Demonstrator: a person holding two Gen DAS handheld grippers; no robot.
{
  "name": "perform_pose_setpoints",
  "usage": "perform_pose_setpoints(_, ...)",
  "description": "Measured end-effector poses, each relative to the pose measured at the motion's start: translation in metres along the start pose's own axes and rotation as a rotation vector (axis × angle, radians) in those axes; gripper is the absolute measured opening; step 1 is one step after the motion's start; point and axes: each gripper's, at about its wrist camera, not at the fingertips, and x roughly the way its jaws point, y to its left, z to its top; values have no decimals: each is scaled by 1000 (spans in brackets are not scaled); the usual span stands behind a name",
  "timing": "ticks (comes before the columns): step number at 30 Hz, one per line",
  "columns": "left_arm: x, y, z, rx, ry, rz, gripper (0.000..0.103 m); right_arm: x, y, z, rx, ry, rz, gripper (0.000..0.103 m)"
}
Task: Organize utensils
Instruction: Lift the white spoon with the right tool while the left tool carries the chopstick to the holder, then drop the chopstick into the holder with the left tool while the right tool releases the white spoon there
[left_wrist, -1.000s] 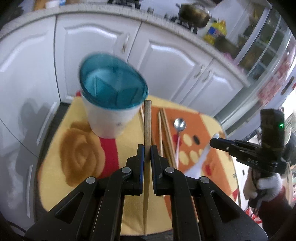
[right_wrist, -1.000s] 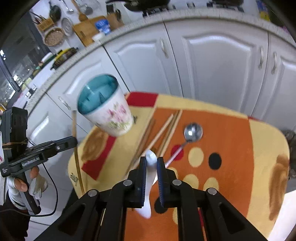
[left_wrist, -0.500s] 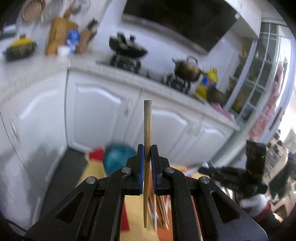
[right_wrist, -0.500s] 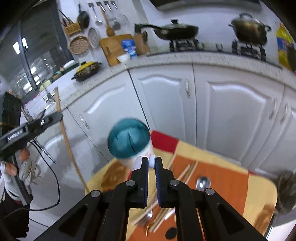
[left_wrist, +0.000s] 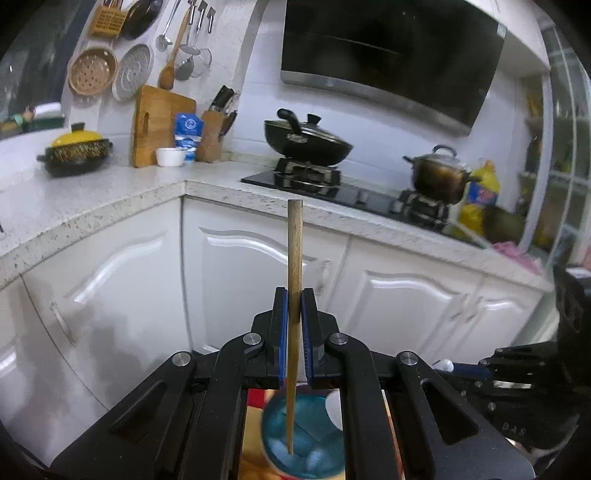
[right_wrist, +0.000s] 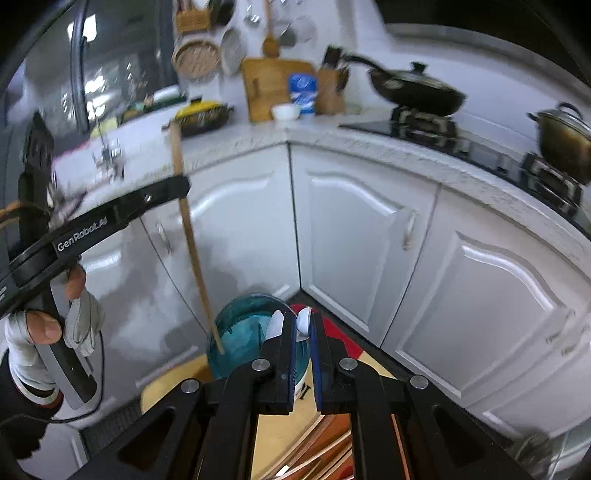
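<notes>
Left tongs (left_wrist: 294, 295) pinching a wooden chopstick (left_wrist: 294, 258) held nearly upright, its lower tip inside the mouth of the blue-lined cup (left_wrist: 306, 443); a white piece rests against the cup's inner rim on the right. Right tongs (right_wrist: 303, 323) pressed onto the handle of a white spoon (right_wrist: 303, 320), held just above the same cup (right_wrist: 240, 332); the spoon's bowl is hidden behind the tongs. In the right wrist view the left tongs (right_wrist: 177, 186) reach in from the left, held by a gloved hand (right_wrist: 48, 328); the chopstick (right_wrist: 188, 229) slants down from them to the cup's near-left rim. The cup stands on a desk covered by a yellow, red and orange cloth (right_wrist: 166, 387); further chopsticks (right_wrist: 314, 454) lie on the cloth below the right tongs. Background: white cabinets (left_wrist: 258, 266), speckled counter (left_wrist: 110, 199), black wok (left_wrist: 306, 140) and steel pot (left_wrist: 439, 177) on the stove.
</notes>
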Motion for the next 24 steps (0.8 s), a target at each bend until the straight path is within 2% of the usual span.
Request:
perform_pose_setpoints(3,19,3,-9,-5,31,6,6,27,-4,0,-31,59,-4,7)
perform_pose_setpoints(9,45,8,-34,-22,120,10,6,69,-12,-3,-51,157,40,7)
perform_pose_setpoints(17,53,6,-59,-30,200,13,6,102,-21,-10,52,183,82,7)
perform_pose_setpoints(18,53,5,-61,-31,204,14,6,103,-25,-14,77,189,87,8)
perform_pose_setpoints(20,53,6,-65,-33,212,12,6,102,-31,-20,119,192,96,20)
perform_pose_setpoints(21,53,6,-67,-36,221,13,7,101,-31,-23,130,190,93,23)
perform_pose_setpoints(24,52,9,-71,-58,235,15,18,90,-34,-33,173,171,97,25)
